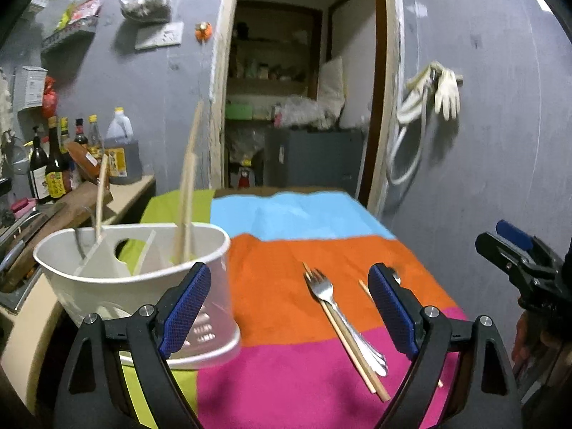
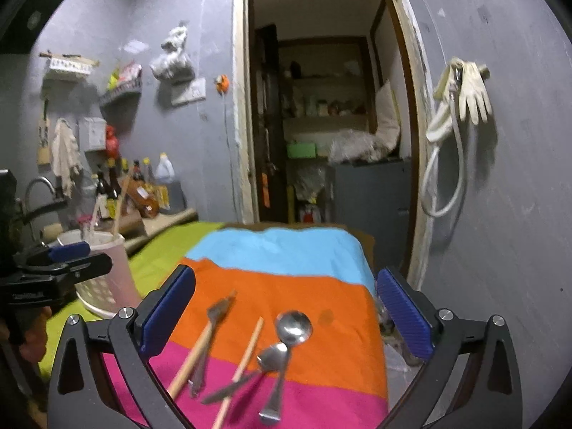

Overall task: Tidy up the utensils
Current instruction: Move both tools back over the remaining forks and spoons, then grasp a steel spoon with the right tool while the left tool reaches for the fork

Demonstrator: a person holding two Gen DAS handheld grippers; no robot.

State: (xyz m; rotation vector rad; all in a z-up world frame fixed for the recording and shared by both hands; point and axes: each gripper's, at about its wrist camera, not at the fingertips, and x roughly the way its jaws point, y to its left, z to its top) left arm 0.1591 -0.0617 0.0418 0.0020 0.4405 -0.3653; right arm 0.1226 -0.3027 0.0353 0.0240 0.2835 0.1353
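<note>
Left wrist view: the left gripper (image 1: 289, 307) hangs over the striped cloth (image 1: 286, 286) with its blue-padded fingers (image 1: 186, 311) spread wide and nothing between them. The left pad sits in front of the white utensil caddy (image 1: 107, 286), which stands at the cloth's left edge, though whether it touches the caddy I cannot tell. Two chopsticks (image 1: 187, 193) stand upright in one compartment of the caddy. Between the fingers, lower on the cloth, lies a fork (image 1: 321, 286) with a chopstick (image 1: 352, 336) alongside it, both flat and untouched. The right gripper (image 1: 518, 254) shows at the right edge.

Right wrist view: the right gripper (image 2: 286, 314) also stands wide open and empty above the cloth (image 2: 321, 286). Below it lie the fork (image 2: 214, 318) with a chopstick (image 2: 193, 361) against it, another chopstick (image 2: 243, 361), a knife (image 2: 228, 389), and two spoons (image 2: 293, 327) whose handles cross. The caddy (image 2: 114, 279) stands to the left, partly behind the left gripper (image 2: 68, 261).
</note>
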